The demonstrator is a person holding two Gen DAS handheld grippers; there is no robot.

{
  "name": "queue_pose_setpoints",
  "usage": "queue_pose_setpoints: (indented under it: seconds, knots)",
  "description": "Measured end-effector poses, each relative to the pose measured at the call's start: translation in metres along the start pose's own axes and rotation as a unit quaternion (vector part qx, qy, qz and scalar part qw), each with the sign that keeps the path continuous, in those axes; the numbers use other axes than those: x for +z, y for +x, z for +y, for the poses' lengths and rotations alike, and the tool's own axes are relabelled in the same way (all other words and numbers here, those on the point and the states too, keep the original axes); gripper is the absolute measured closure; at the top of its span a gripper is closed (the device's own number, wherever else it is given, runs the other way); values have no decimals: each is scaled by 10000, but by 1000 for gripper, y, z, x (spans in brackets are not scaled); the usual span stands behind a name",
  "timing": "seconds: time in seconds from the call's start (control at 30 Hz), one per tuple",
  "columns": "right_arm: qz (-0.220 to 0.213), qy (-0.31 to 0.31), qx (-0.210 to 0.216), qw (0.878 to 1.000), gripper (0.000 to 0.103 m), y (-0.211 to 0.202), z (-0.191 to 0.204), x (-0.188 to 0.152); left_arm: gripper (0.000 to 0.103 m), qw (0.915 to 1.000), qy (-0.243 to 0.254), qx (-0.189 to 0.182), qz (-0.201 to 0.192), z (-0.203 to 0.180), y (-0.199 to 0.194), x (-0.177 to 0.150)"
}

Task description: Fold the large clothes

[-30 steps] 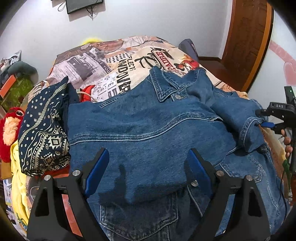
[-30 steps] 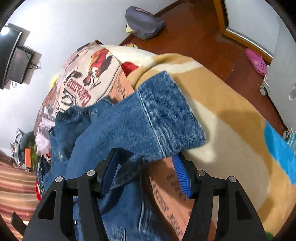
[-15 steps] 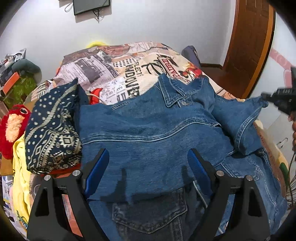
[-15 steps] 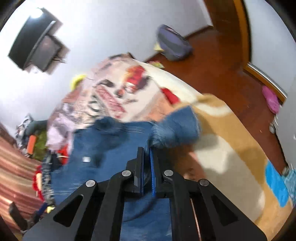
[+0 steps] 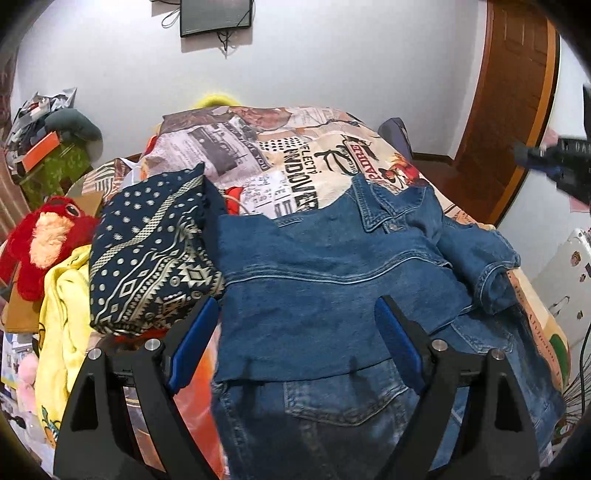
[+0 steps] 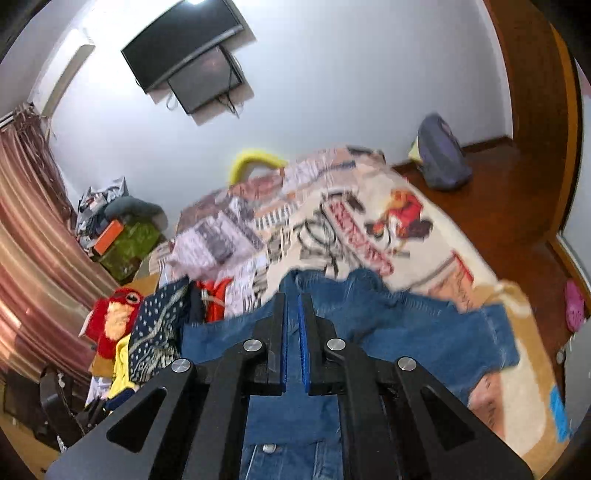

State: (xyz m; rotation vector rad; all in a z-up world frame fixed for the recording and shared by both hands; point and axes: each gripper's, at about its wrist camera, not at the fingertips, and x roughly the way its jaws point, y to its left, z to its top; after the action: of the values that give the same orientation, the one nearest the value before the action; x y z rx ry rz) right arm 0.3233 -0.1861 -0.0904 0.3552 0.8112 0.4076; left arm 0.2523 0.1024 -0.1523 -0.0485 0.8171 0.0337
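Denim is filling the lower centre of both views: a blue denim jacket is lying spread on the bed, its collar pointing toward the top of the frame and one sleeve lying folded across its right side. A chest pocket is showing near the bottom edge of the left wrist view.

Over the jacket's lower part, the left claw is hovering with its blue-padded fingers standing wide apart, gripping nothing. The right claw is sitting in the lower centre of its own view with its pads drawn nearly together, only a thin slit between them, and no cloth is showing in that slit; the same claw is appearing blurred at the right edge of the left wrist view.

Under the jacket, a newspaper-print bedspread is covering the bed. Touching the jacket's left edge, a folded navy cloth with white geometric patterns is resting on a yellow garment. Further left, a red plush toy is sitting. A dark wall-mounted screen is hanging at the top of the frame, and a brown wooden door is standing at the upper right.
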Motion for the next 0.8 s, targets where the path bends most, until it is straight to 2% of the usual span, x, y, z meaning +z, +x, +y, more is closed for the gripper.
queue_pose_setpoints:
  seconds: [0.07, 0.13, 0.27, 0.4, 0.53, 0.67, 0.8]
  knots:
    - [224, 174, -154, 9995, 71, 9, -13, -4, 16, 10000, -1, 41, 9, 4, 1, -1]
    - [360, 339, -445, 9978, 61, 11, -36, -13, 16, 10000, -21, 57, 27, 6, 2, -2]
    - [727, 786, -779, 9912, 60, 14, -84, -28, 16, 9999, -99, 35, 96, 4, 11, -3]
    - [1021, 1626, -933, 9769, 60, 16, -141, -48, 16, 9997, -114, -39, 209, -6, 22, -1]
    - [1169, 2250, -1063, 9615, 60, 23, -182, -65, 16, 9995, 25, -51, 300, -22, 33, 1]
    - [1183, 2626, -901, 9534, 60, 34, -201, -70, 16, 9992, 97, -27, 389, -33, 43, 0]
    - [1033, 2762, -767, 9524, 60, 44, -204, -66, 16, 9986, 117, -6, 515, -38, 53, -1]
